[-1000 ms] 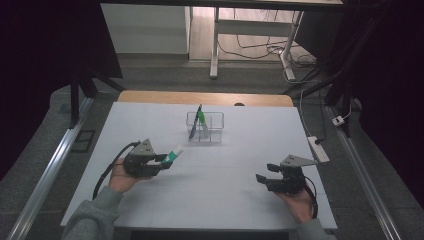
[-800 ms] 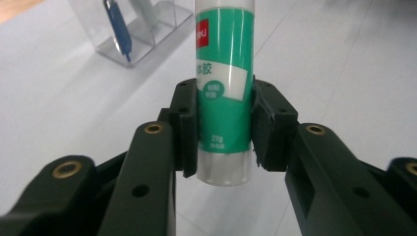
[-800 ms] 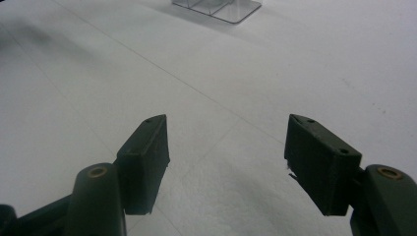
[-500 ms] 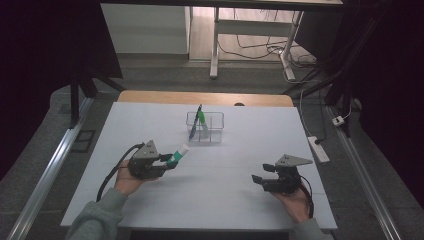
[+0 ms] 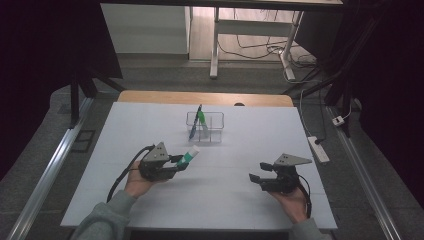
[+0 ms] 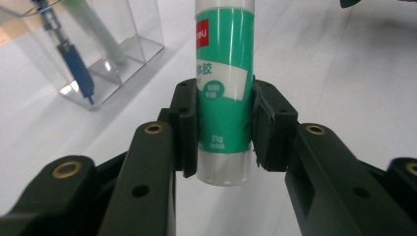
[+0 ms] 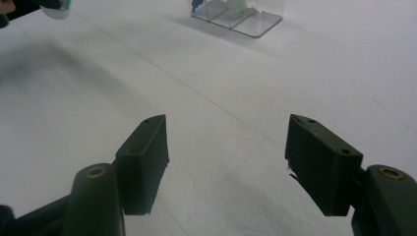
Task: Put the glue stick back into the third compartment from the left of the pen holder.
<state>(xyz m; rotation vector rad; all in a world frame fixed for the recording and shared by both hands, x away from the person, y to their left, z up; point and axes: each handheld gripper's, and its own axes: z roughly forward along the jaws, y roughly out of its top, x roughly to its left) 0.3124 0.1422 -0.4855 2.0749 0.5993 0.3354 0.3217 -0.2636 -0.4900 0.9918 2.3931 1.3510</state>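
The left gripper [image 6: 223,132] has its fingers clamped on the glue stick [image 6: 224,88], seemingly bound for the clear organizer [image 5: 205,127], needing upright lowering, while the right gripper [image 7: 226,167] idles, fingers apart.

Lab or workshop, bare white table [image 5: 150,125], metal framing [image 5: 45,170], floor cables [image 5: 250,50], power strip [image 5: 318,149]

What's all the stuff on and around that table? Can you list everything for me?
Glue stick: one, green and white, clamped in the left gripper.
Clear organiser: one, transparent, far middle of the table.
Pens: two, one blue, one green and white, standing in the organiser.
Table: one, white top.
Power strip: one, white, on the floor at right.
Left gripper: one, black, shut on the glue stick.
Right gripper: one, black, open, holding nothing.
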